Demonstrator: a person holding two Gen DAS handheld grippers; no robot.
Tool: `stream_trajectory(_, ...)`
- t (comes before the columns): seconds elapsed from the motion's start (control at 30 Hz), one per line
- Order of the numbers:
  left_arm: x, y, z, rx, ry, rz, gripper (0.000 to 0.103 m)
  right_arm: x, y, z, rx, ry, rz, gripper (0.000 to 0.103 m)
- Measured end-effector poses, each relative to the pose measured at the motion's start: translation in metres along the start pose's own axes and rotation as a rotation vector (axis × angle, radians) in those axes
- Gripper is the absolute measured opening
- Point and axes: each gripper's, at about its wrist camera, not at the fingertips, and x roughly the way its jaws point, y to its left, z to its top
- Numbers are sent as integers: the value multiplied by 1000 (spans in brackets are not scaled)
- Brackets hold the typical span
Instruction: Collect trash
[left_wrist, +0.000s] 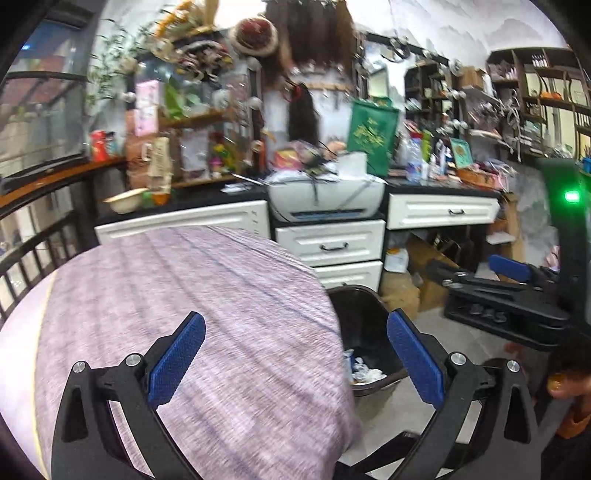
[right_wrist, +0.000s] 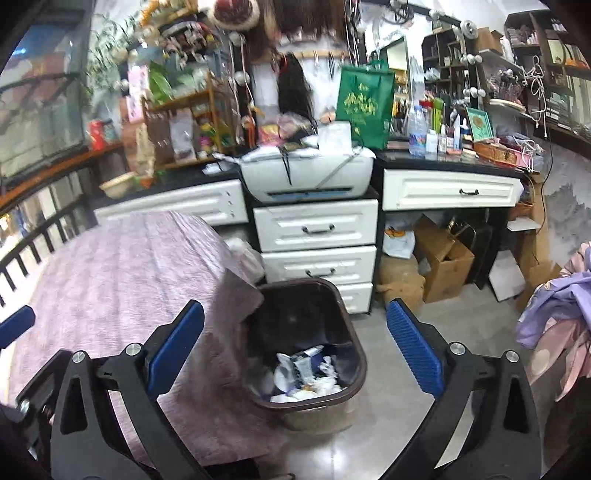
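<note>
The dark brown trash bin (right_wrist: 306, 343) is standing upright on the floor beside the bed (right_wrist: 110, 273), holding crumpled white trash (right_wrist: 306, 376).

Bin (right_wrist: 334, 332): dark brown plastic, smooth, faintly glossy; holds crumpled white paper (right_wrist: 325, 387).
Bed cover (left_wrist: 192, 295): mauve woven cloth, streaked, matt.
Floor (right_wrist: 388, 424): grey tile, glossy.
Drawer fronts (right_wrist: 316, 229): white, smooth, panelled; dark metal handles.
Gripper pads (left_wrist: 415, 360): blue, ribbed, matt.
Boxes (right_wrist: 443, 266): brown cardboard, matt.
</note>
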Motion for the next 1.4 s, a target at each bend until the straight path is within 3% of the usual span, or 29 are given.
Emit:
stream_trajectory(0.23, -36, 16, -22, -47, -1, 83, 98, -43, 24, -20, -83, -21, 80, 97)
stream_trajectory(0.67, -82, 14, -30, -108, -74, 141, 98, -106, 23, -53, -164, -133, 83, 97)
stream_trajectory(0.97, -99, 9, -31, -116, -124, 150, 98, -115, 24, -55, -181, -195, 109, 97)
stream_trajectory(1.4, -96, 12, -36, -117, -108, 153, 98, -107, 24, -57, -193, -164, 123, 97)
